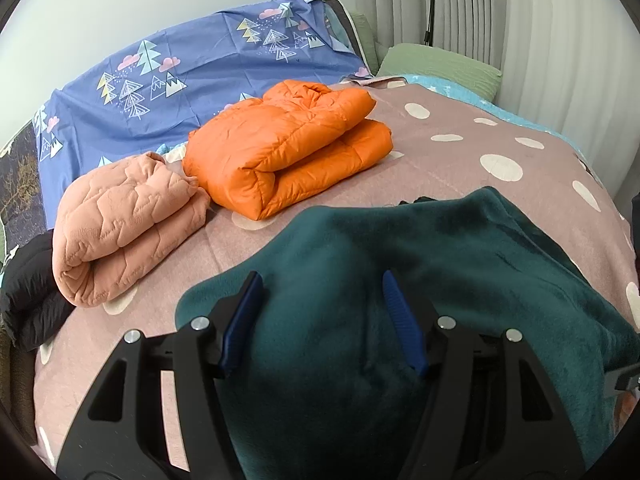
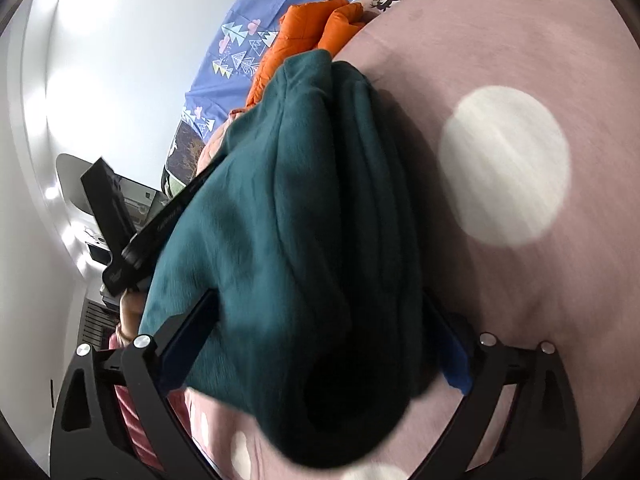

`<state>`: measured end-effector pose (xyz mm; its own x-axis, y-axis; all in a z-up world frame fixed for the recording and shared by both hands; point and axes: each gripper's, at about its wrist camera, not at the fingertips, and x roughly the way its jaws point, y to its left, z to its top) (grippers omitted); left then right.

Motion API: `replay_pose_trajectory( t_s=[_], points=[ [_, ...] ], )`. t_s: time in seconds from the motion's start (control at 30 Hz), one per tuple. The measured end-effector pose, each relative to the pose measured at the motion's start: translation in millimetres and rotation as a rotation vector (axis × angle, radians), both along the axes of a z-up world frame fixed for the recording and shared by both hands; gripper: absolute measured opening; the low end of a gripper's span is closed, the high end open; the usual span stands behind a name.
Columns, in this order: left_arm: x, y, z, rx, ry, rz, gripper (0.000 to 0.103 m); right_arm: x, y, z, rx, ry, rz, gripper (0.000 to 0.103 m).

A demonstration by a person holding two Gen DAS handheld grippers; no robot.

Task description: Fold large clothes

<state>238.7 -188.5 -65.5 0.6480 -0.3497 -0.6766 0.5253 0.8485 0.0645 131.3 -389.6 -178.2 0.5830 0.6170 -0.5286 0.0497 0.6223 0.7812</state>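
Already the bed [image 1: 460,160] carries two finished bundles at the far left: the orange jacket [image 1: 288,148] and, nearer, the pink quilted garment [image 1: 124,224], both folded. A black garment [image 1: 28,300] at the left edge looks unfolded. Nearest, the teal fleece [image 1: 400,272] is bunched and raised, mid-fold; the left gripper [image 1: 322,320] and right gripper [image 2: 320,344] each clamp a thick fold of it.
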Motion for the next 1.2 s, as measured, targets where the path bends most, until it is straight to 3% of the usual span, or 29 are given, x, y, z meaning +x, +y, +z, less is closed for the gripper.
replay_pose_trajectory(
  t_s=[0.13,0.2,0.47,0.6,0.7,0.8,0.9,1.03,1.1,1.2],
  points=[
    [-0.3,-0.1,0.0,-0.008,0.001,0.005,0.064,1.1,3.1,2.6,-0.017,-0.011,-0.018,0.076],
    [-1.4,-1.1,0.2,-0.003,-0.007,0.005,0.064,-5.6,-2.3,2.7,-0.036,-0.011,-0.035,0.071],
    [-2.9,1.6,1.5,-0.021,-0.014,0.022,0.068,-13.9,-1.0,1.4,-0.075,-0.037,-0.058,0.071],
    [-7.9,12.3,10.6,-0.064,-0.035,0.057,0.083,-12.5,1.3,-0.3,-0.085,-0.044,-0.067,0.073],
    [-10.3,36.8,17.4,-0.169,0.023,0.078,0.095,-16.3,1.3,-0.2,-0.098,-0.047,-0.072,0.073],
    [-14.3,75.5,12.0,-0.33,0.133,0.064,0.101,-16.7,0.3,-0.7,-0.102,-0.048,-0.066,0.074],
    [-14.7,108.6,-4.8,-0.474,0.25,0.035,0.101,-15.5,0.1,-0.9,-0.101,-0.046,-0.058,0.076],
    [1.3,122.8,-40.2,-0.669,0.477,-0.019,0.101,-12.4,-0.1,-1.2,-0.094,-0.048,-0.049,0.079],
    [7.2,119.0,-51.1,-0.726,0.514,-0.035,0.101,-10.7,-1.4,-2.5,-0.079,-0.049,-0.049,0.08],
    [7.4,106.2,-50.8,-0.711,0.489,-0.044,0.101,-2.5,0.1,-1.6,-0.061,-0.05,-0.036,0.08]
  ],
)
